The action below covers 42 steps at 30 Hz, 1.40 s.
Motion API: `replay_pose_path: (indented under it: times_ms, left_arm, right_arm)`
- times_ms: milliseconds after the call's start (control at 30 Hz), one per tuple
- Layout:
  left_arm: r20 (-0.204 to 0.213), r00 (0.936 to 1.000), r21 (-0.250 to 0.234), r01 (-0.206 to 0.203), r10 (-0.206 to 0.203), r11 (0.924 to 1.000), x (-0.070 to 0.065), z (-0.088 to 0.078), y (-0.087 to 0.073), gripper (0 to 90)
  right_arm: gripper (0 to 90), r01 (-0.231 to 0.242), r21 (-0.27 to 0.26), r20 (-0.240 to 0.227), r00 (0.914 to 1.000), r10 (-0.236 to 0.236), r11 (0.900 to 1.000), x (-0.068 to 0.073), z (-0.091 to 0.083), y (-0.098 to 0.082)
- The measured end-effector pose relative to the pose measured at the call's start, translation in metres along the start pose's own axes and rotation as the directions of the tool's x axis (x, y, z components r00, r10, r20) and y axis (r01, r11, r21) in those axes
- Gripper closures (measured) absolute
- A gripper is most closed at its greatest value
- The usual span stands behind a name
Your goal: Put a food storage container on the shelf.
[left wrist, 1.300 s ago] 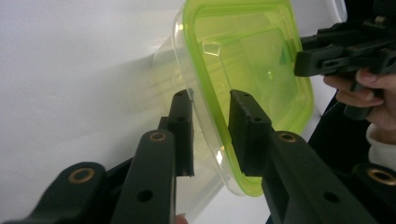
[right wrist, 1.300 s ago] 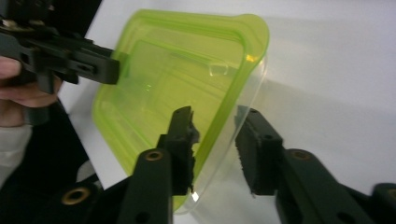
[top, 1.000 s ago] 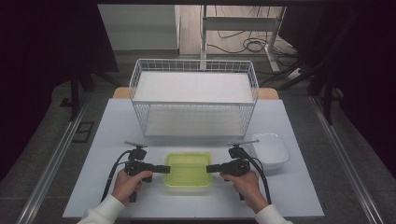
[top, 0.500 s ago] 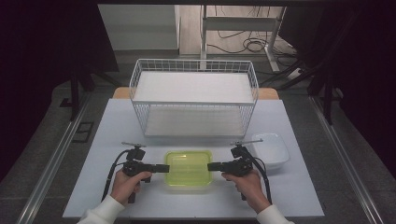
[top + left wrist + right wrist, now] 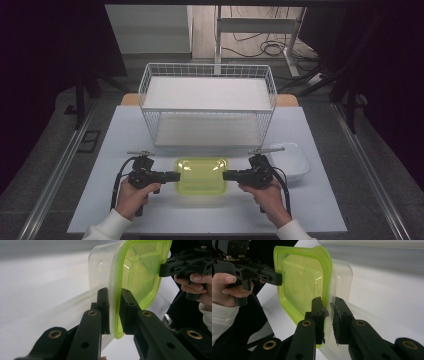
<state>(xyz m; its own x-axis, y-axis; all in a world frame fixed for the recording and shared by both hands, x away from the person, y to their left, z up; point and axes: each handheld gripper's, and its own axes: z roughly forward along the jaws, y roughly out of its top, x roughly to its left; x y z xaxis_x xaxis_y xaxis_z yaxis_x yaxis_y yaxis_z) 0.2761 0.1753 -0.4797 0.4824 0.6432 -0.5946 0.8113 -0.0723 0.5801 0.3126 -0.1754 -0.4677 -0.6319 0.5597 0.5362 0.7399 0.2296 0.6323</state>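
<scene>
Your left gripper (image 5: 176, 176) comes in from the left side, level over the table (image 5: 120, 135), and its jaws are clamped on the left edge of the container (image 5: 201, 175). In the left gripper view that gripper (image 5: 115, 308) has one pad on the clear wall and one on the green lid (image 5: 142, 267), pinching the rim between them; the jaws have just been closing on it.

The container sits in the middle, between your two hands, near the front of the table and just in front of the wire rack (image 5: 207, 107). It is a clear tub with its green lid on top.

Over to your right gripper (image 5: 224, 175): it meets the container's right edge, head-on to the left one. In the right gripper view this gripper (image 5: 329, 315) is squeezing the rim, lid on one side, clear wall on the other, and its jaws have just been closing too. The other gripper (image 5: 278, 278) bites the far edge there.

Beyond your right hand (image 5: 270, 197), a white dish (image 5: 290, 162) rests on the table, just beside the gripper.
</scene>
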Motion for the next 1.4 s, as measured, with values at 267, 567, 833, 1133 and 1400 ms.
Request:
replay_pose_path:
  times_ms: [267,567,833,1133,1400]
  left_arm:
    - [-0.02,0.9985,-0.025,-0.051,0.051,0.9984,-0.009,-0.006,0.003,79.9]
    - [-0.043,0.9937,-0.058,-0.106,0.104,0.9927,-0.022,-0.014,0.009,80.0]
    - [-0.04,0.9919,-0.069,-0.123,0.12,0.99,-0.027,-0.016,0.014,79.9]
    - [-0.036,0.9883,-0.088,-0.151,0.148,0.9847,-0.034,-0.021,0.032,79.9]
    - [-0.042,0.9856,-0.104,-0.167,0.164,0.9804,-0.043,-0.031,0.052,79.7]
  right_arm:
    - [79.4,0.053,-0.023,0.014,0.9985,-0.053,0.998,0.006,-0.005,0.002]
    - [79.4,0.114,-0.066,0.046,0.9928,-0.111,0.991,0.02,-0.016,0.007]
    - [79.4,0.15,-0.081,0.061,0.9876,-0.145,0.985,0.024,-0.023,0.012]
    - [79.4,0.177,-0.111,0.071,0.9828,-0.17,0.978,0.028,-0.034,0.023]
    - [79.4,0.199,-0.15,0.07,0.9792,-0.19,0.968,0.032,-0.043,0.042]
